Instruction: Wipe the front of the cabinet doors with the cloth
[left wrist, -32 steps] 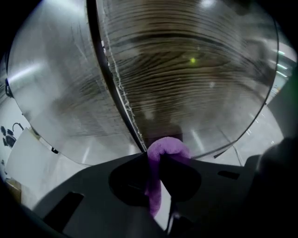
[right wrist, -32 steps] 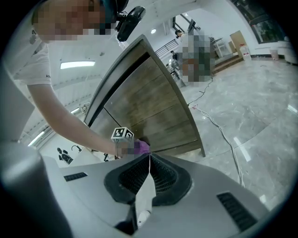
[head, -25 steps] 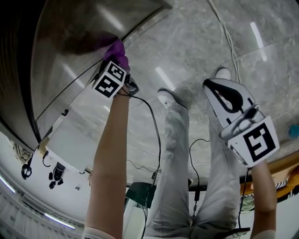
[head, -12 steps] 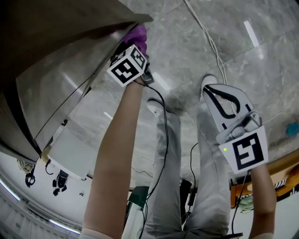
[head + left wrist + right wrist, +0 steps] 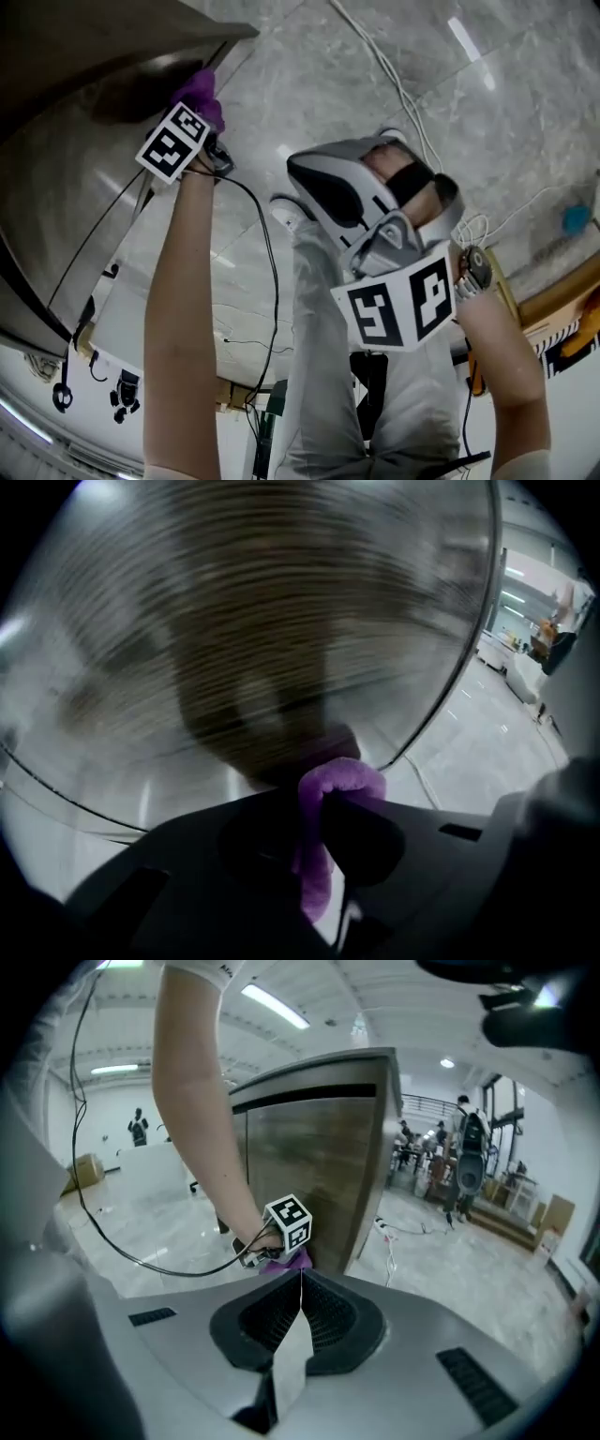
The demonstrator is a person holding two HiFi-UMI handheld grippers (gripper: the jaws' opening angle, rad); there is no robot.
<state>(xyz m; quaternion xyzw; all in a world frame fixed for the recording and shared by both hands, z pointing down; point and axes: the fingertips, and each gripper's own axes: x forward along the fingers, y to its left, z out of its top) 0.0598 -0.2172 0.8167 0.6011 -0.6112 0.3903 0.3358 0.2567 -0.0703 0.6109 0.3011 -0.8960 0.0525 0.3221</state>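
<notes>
— Purple cloth [image 5: 339,778]: where is it?
— Pinched between the jaws of the left tool [image 5: 208,111], up against the brushed-metal cabinet door [image 5: 66,178], near the door's edge.
— And the right tool [image 5: 299,1288]?
— Jaws pressed together with nothing between them, well apart from the door. Below it is grey stone floor [image 5: 309,84], with a white cable [image 5: 389,73] lying across it.

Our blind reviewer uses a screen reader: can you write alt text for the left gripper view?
The left gripper is shut on a fold of purple cloth, held close against a brushed metal cabinet door that fills most of the view. Pale floor shows at the right.
</notes>
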